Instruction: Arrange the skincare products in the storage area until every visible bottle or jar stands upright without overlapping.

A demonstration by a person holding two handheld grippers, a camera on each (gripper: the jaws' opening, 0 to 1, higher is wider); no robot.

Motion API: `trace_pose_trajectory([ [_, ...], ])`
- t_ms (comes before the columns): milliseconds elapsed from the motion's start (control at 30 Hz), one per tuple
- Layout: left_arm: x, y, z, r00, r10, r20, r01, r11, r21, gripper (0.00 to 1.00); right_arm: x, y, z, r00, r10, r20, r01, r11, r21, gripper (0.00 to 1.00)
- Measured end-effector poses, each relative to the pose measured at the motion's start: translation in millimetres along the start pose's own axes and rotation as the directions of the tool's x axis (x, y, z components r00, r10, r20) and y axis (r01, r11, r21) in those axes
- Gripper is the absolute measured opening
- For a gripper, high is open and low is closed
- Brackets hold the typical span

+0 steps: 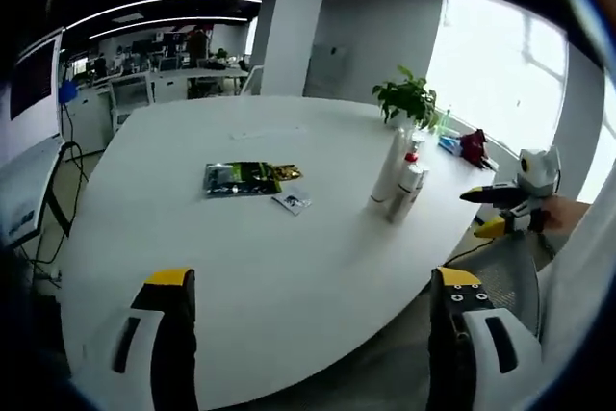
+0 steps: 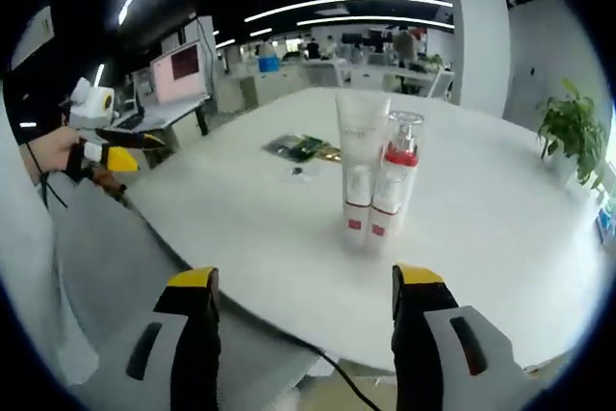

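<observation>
White table (image 2: pixel 500 228), overlapping upright bottles (image 2: pixel 377 180)

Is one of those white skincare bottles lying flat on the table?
No, the tall white tube, the red-collared pump bottle and the small clear bottle all stand upright together on the white table.

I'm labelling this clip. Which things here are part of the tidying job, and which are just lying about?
Part of the job:
white tube
pump bottle with red collar
small clear bottle

Just lying about:
green packet
small sachet
potted plant
red item near the window
</observation>
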State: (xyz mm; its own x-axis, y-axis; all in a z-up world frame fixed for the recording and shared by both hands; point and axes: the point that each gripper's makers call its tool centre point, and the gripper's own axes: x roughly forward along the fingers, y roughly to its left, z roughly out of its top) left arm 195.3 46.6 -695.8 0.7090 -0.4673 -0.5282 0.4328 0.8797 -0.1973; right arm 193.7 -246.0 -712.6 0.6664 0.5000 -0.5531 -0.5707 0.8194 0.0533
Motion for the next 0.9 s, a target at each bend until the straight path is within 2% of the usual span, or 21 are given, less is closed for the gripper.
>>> trace_pose_trajectory([
  [233, -26.6, 15.0, -18.5, 0.999, 0.028, 0.027, -0.027, 0.999, -0.023, 0.97, 1.5, 15.7, 10.0, 0.999, -0.024, 0.035, 0.024, 1.000, -0.002, 0.83],
  [333, -32.7, 12.3, -24.0, 0.999, 0.021, 0.034, -0.020, 0.999, -0.032, 0.97, 4.5, 20.9, 15.1, 0.998, -0.038, 0.053, 0.038, 0.999, 0.006, 0.86],
  [433, -33.8, 12.4, -28.2, 0.999, 0.005, 0.042, -0.004, 0.999, -0.032, 0.97, 7.3, 24.4, 20.4, 0.996, -0.048, 0.074, 0.048, 0.999, 0.013, 0.90],
  [500, -34.9, 9.3, -22.7, 0.997, -0.011, 0.075, 0.015, 0.998, -0.056, 0.97, 10.2, 26.9, 25.4, 0.993, -0.063, 0.096, 0.062, 0.998, 0.018, 0.93],
  [567, -33.5, 13.2, -23.6, 0.997, -0.014, 0.070, 0.018, 0.998, -0.065, 0.96, 14.1, 31.4, 29.3, 0.992, -0.060, 0.115, 0.057, 0.998, 0.034, 0.96],
  [633, -29.9, 8.9, -27.1, 0.998, -0.022, 0.056, 0.025, 0.999, -0.048, 0.97, 18.3, 37.5, 32.8, 0.988, -0.051, 0.143, 0.045, 0.998, 0.048, 1.00],
  [733, -24.5, 7.3, -33.5, 0.999, -0.038, 0.033, 0.040, 0.998, -0.046, 0.97, 20.7, 39.1, 29.7, 0.989, -0.055, 0.138, 0.055, 0.998, 0.001, 1.00],
  [833, -23.7, 12.6, -33.3, 0.998, -0.032, 0.045, 0.034, 0.998, -0.045, 0.98, 23.6, 39.1, 27.6, 0.987, -0.046, 0.151, 0.042, 0.999, 0.026, 1.00],
  [900, -20.8, 15.5, -34.7, 0.999, -0.033, 0.041, 0.036, 0.998, -0.059, 0.98, 26.1, 39.1, 24.0, 0.990, -0.052, 0.134, 0.051, 0.999, 0.017, 1.00],
])
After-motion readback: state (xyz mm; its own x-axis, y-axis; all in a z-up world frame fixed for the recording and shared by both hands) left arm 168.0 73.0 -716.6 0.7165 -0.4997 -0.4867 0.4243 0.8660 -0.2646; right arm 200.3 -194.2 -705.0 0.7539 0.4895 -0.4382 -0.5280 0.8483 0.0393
